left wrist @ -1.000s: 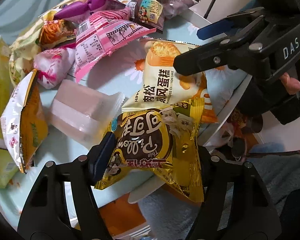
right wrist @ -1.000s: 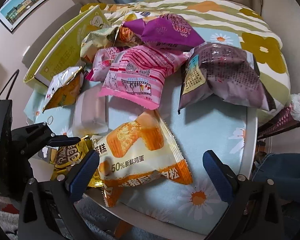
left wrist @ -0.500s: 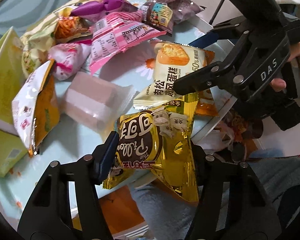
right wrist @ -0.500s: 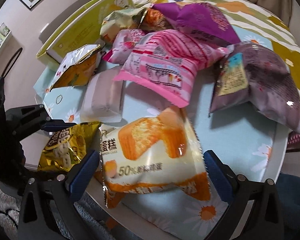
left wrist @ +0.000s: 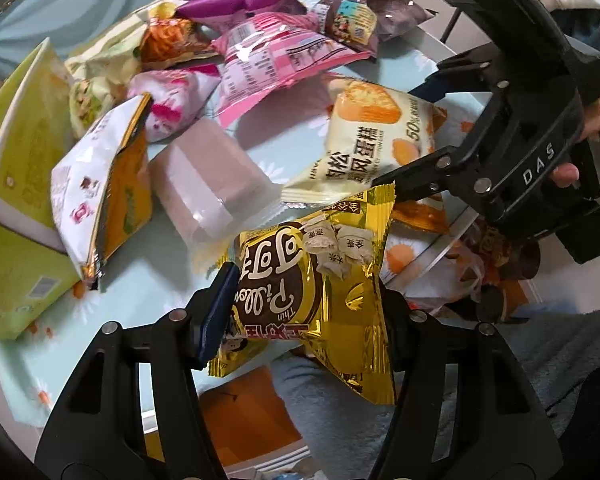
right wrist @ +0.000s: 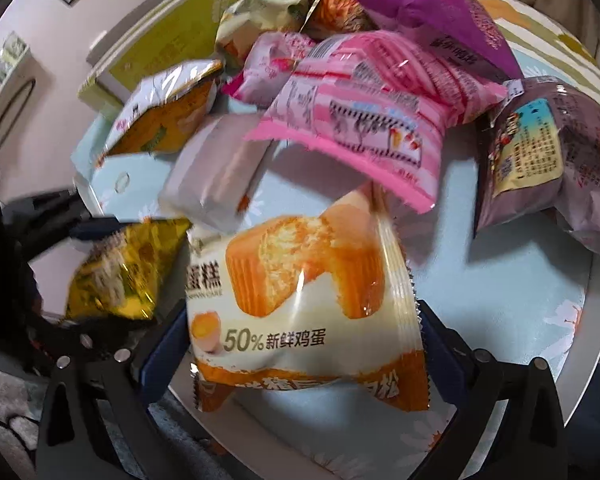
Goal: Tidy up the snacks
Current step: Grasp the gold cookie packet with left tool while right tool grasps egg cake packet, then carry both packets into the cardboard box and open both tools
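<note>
Gold foil pouch (left wrist: 320, 300) with brown lettering; cream cake packet (right wrist: 300, 308) printed orange; pink striped bag (right wrist: 364, 128); purple wrapper (right wrist: 432, 12) far off; pale blue daisy-print tablecloth (right wrist: 500, 300).

Ten snack packets (right wrist: 352, 136), one yellow-green box (left wrist: 16, 184) — two grippers (left wrist: 304, 300).

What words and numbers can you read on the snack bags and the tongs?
"Thin Pillow", upside down: gold packet held in the left tongs.
"50% 新鲜鸡蛋" and "蛋糕": cake packet held in the right tongs.
"肉松戚风蛋糕": same packet, left wrist view.
"DAS": body of the right tongs.
Pink bag and purple-brown bag: print too small or blurred.
</note>
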{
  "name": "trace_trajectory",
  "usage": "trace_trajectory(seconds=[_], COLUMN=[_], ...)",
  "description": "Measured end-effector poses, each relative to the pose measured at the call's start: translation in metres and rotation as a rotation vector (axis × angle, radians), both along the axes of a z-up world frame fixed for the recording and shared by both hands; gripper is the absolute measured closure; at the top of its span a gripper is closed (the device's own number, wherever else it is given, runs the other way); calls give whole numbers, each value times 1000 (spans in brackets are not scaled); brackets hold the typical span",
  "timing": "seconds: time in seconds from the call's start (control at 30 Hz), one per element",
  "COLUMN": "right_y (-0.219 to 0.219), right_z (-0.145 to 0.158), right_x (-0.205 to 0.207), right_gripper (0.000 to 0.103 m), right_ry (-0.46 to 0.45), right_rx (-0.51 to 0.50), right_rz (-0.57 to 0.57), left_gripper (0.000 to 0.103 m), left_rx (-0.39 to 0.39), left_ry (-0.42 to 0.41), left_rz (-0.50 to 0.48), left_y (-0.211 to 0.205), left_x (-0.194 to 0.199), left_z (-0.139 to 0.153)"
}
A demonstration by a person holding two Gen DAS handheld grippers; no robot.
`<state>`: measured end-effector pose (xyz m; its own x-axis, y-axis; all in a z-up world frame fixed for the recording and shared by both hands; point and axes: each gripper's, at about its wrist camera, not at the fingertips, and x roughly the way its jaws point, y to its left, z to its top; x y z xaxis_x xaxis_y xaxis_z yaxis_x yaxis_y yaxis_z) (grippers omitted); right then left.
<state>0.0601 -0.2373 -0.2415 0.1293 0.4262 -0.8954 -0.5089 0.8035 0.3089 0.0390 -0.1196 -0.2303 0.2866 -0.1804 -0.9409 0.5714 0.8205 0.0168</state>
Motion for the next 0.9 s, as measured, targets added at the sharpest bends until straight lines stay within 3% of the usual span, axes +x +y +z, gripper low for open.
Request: trace_trajectory(seconds=[0.2,0.63,0.9], right_y=[1,-7,-16], right_z=[7,50,92], right_x=[-9,-32,-44], right_gripper=[30,31,31], right_ry=[-25,-79,-147], right_rx=[21,34,53], right_rz=[-24,-84,-114], left_gripper=[44,50,51], left_rx=[-6,-29,-83], left_ry=[-7,-80,-137], left_rz=[12,31,59], left_y=[2,3,18], left_x=[-1,-10,-19], left_z=[7,49,94])
